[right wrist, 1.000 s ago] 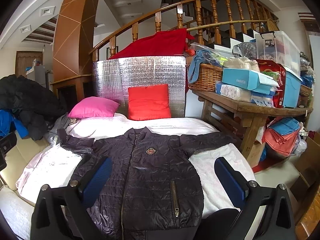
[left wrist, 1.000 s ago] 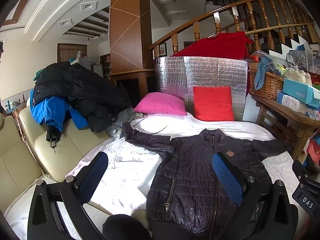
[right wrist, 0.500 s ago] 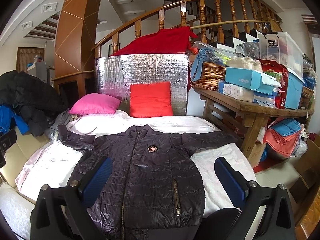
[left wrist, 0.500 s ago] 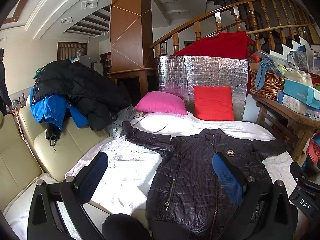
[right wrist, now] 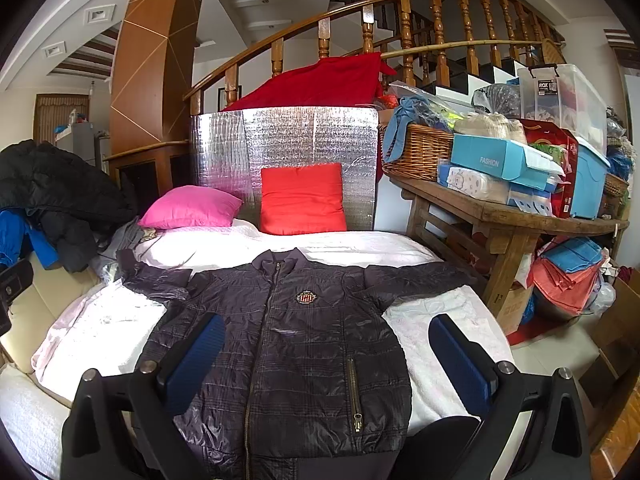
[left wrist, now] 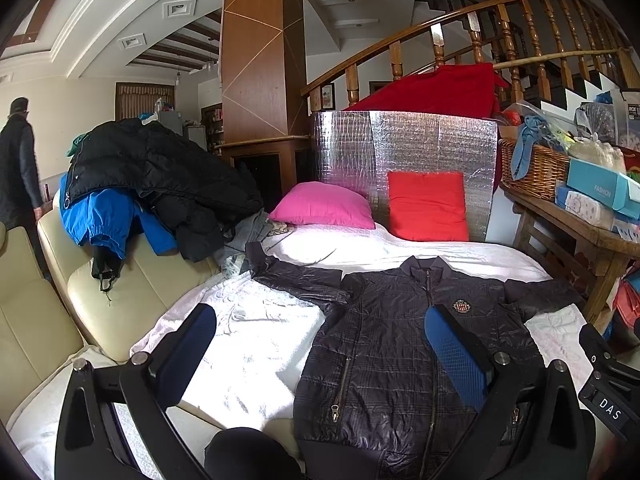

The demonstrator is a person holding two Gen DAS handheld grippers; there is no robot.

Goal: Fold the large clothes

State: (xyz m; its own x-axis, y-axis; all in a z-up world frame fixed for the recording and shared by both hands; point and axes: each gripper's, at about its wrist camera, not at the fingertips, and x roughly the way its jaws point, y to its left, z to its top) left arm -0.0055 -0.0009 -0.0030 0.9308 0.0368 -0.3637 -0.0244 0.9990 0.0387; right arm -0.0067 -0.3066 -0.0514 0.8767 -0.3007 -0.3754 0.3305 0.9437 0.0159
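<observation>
White bed (left wrist: 256, 344) is carrying the jacket (right wrist: 304, 344), lying flat, zipped, sleeves spread; both claws, left (left wrist: 320, 352) and right (right wrist: 326, 354), are hovering agape and empty, so folding isn't started, likely needing a sleeve grab next.

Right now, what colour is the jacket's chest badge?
Red and white with a gold edge on the dark jacket; chest badge shows best in the right wrist view.
</observation>
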